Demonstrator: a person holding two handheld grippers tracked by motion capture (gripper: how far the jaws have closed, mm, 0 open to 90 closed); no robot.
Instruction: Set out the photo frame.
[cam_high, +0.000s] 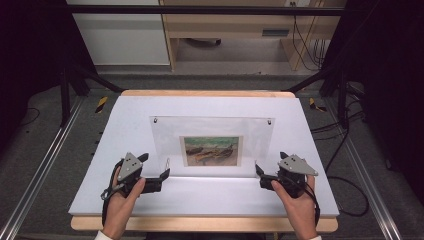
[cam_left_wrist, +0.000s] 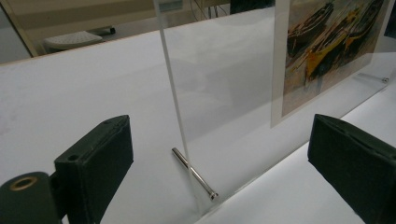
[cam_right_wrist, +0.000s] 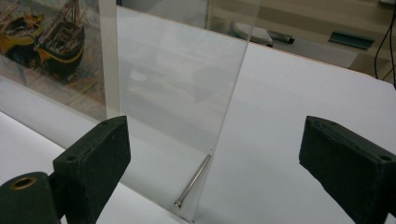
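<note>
A clear acrylic picture frame (cam_high: 212, 145) stands upright near the middle of the white table (cam_high: 125, 130), with a small print of boats (cam_high: 211, 150) sandwiched in its centre and two little screws at its top corners. At each lower corner a thin metal pin (cam_left_wrist: 194, 173) pokes out of the pane and rests on the table top; the other pin (cam_right_wrist: 192, 181) shows in the right gripper view. The left gripper (cam_high: 161, 178) sits just off the frame's lower left corner, jaws spread wide with the pane's edge between them, and as far as I can make out nothing is pinched. The right gripper (cam_high: 262, 175) mirrors it at the lower right corner, jaws likewise spread and clear of the pane.
</note>
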